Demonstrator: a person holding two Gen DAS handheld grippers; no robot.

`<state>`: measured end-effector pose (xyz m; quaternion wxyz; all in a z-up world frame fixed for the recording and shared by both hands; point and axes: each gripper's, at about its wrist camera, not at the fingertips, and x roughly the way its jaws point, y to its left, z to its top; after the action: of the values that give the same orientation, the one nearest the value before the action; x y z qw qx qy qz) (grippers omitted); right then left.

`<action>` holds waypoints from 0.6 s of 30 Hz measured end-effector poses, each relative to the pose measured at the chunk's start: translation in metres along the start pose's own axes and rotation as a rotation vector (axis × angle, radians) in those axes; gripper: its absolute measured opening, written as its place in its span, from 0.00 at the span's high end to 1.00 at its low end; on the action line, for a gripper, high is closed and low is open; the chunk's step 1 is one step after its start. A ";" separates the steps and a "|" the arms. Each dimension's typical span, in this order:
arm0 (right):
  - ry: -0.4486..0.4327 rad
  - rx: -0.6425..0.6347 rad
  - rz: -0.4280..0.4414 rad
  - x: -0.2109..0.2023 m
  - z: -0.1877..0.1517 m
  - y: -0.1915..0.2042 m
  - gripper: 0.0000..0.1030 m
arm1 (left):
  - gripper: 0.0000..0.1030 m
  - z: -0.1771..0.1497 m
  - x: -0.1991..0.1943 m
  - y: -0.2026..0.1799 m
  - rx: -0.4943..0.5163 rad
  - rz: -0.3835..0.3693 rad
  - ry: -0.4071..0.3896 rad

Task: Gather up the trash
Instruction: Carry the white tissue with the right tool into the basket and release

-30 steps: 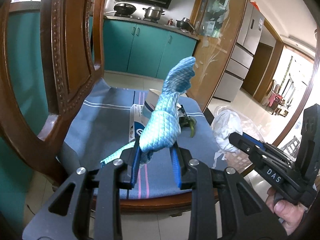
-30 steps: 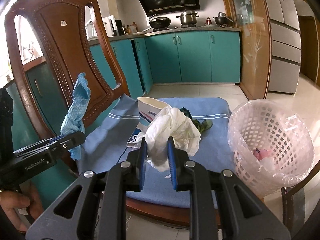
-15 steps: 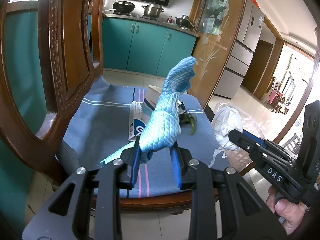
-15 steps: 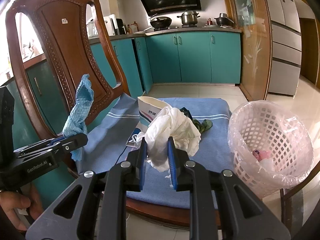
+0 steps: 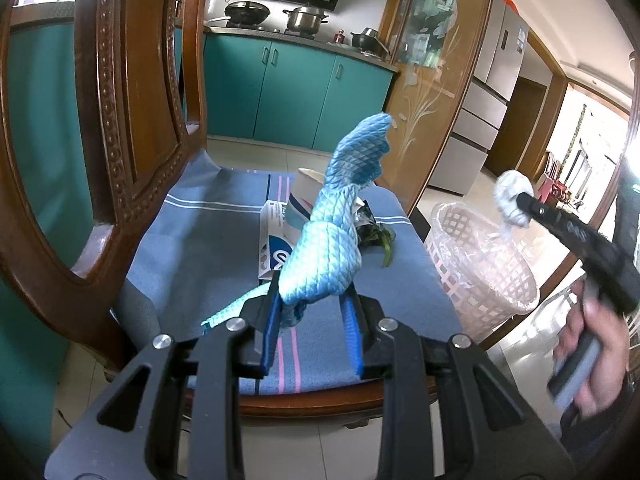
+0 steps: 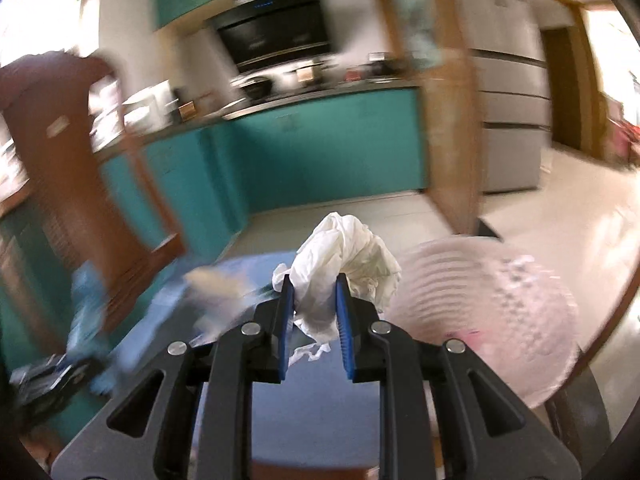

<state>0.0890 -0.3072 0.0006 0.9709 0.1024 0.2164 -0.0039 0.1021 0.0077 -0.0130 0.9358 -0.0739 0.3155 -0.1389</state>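
1. Our right gripper (image 6: 314, 308) clamps a crumpled white tissue (image 6: 344, 256), carried just above the pink basket (image 5: 480, 264) at its right for dropping.
2. Our left gripper (image 5: 314, 312) pinches a twisted blue cloth (image 5: 332, 240) over the chair seat (image 5: 192, 248), waiting.
3. Beyond it lie a paper cup (image 5: 304, 196), a carton (image 5: 272, 236) and green scraps (image 5: 376, 236); nothing blocks the basket.

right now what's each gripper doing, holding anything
Left gripper: shut on the blue cloth.
Right gripper: shut on the white tissue, above the bin.
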 end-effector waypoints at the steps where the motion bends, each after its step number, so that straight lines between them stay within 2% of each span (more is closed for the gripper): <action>1: 0.000 0.027 -0.025 0.005 0.003 -0.012 0.80 | 0.72 0.000 0.001 0.000 0.000 0.000 0.001; 3: 0.014 0.078 -0.069 0.017 0.006 -0.036 0.79 | 0.72 0.000 0.002 -0.003 0.004 -0.002 0.004; 4: 0.028 0.096 -0.088 0.026 0.005 -0.048 0.75 | 0.72 -0.001 0.003 -0.005 0.008 -0.002 0.006; 5: 0.051 0.114 -0.098 0.035 0.002 -0.058 0.67 | 0.72 -0.001 0.004 -0.007 0.012 -0.002 0.008; 6: 0.083 0.125 -0.100 0.043 -0.001 -0.063 0.44 | 0.72 -0.002 0.004 -0.009 0.018 -0.003 0.009; 7: 0.148 0.142 -0.115 0.054 -0.007 -0.071 0.34 | 0.72 -0.002 0.005 -0.011 0.023 -0.001 0.009; 9: 0.218 0.193 -0.124 0.060 -0.013 -0.083 0.33 | 0.72 -0.003 0.005 -0.013 0.030 -0.002 0.010; 10: 0.218 0.214 -0.108 0.055 -0.012 -0.086 0.33 | 0.72 -0.003 0.005 -0.014 0.033 -0.003 0.010; 11: 0.191 0.229 -0.099 0.046 -0.010 -0.088 0.31 | 0.72 -0.004 0.005 -0.015 0.036 -0.005 0.011; 13: 0.082 0.254 -0.097 0.015 -0.005 -0.091 0.15 | 0.72 -0.006 0.007 -0.019 0.052 -0.019 0.016; 16: -0.099 0.288 -0.091 -0.031 -0.001 -0.087 0.09 | 0.72 -0.006 0.009 -0.030 0.072 -0.057 0.022; 18: -0.186 0.281 -0.093 -0.050 0.002 -0.084 0.08 | 0.72 -0.003 0.013 -0.049 0.105 -0.095 0.033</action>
<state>0.0403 -0.3918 0.0066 0.9616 0.2264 0.1276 -0.0885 0.0999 -0.0429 -0.0122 0.9254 -0.0370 0.3195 -0.2006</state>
